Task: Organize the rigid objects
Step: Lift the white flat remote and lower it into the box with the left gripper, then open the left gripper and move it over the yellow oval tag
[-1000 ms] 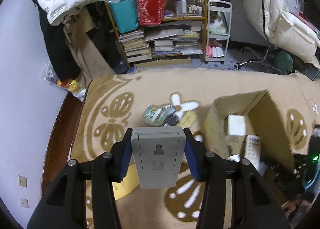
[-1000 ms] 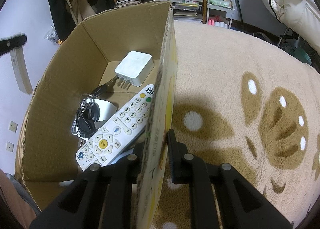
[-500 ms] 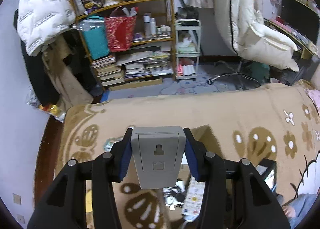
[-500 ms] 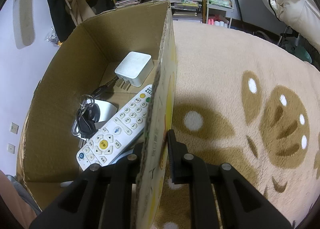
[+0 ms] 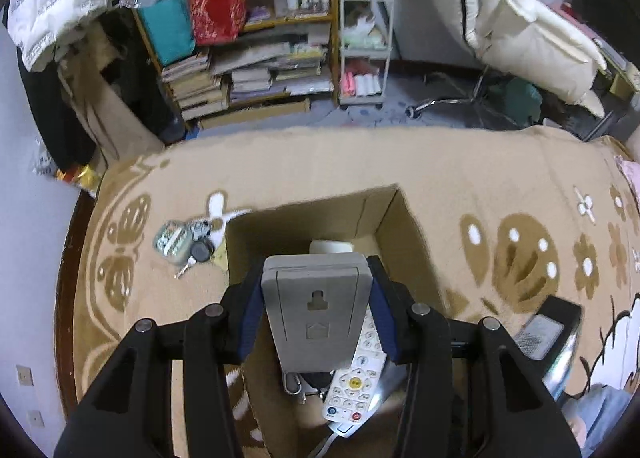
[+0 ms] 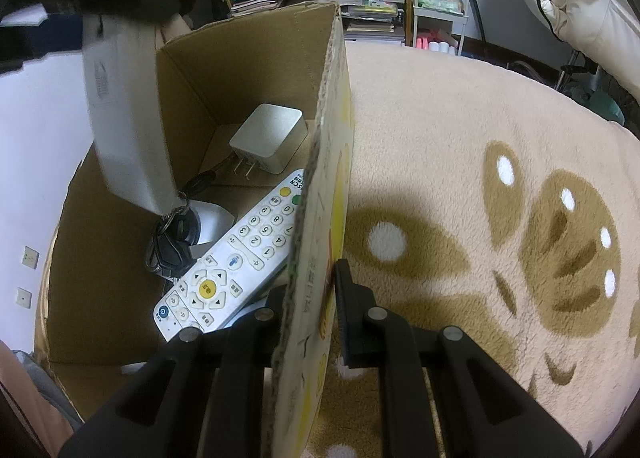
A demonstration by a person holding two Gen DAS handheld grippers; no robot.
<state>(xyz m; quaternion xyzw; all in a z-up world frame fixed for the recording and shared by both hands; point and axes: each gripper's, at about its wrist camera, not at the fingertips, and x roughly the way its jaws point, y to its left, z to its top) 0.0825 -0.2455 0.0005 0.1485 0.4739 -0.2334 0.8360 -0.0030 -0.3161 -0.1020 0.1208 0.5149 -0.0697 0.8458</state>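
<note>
Now the left claw (image 5: 316, 312) is clamped across a grey plastic device (image 5: 316, 310), its blue pads pressing both sides, and holds it over the open cardboard box (image 6: 256, 58). The right claw (image 6: 310, 298) is closed nearly flat on the box's near wall. Inside the box lie a white remote (image 6: 236, 254), a white plug adapter (image 6: 268, 142) and a bunch of dark keys (image 6: 172, 242). Released from this height, the device would likely land on the remote's buttons or the adapter's prongs and bounce or scuff; a looser pinch on the wall could let the box tip or slide on the soft blanket (image 6: 480, 178). The remote's top edge seems to read "SCN"; other lettering is too small.
</note>
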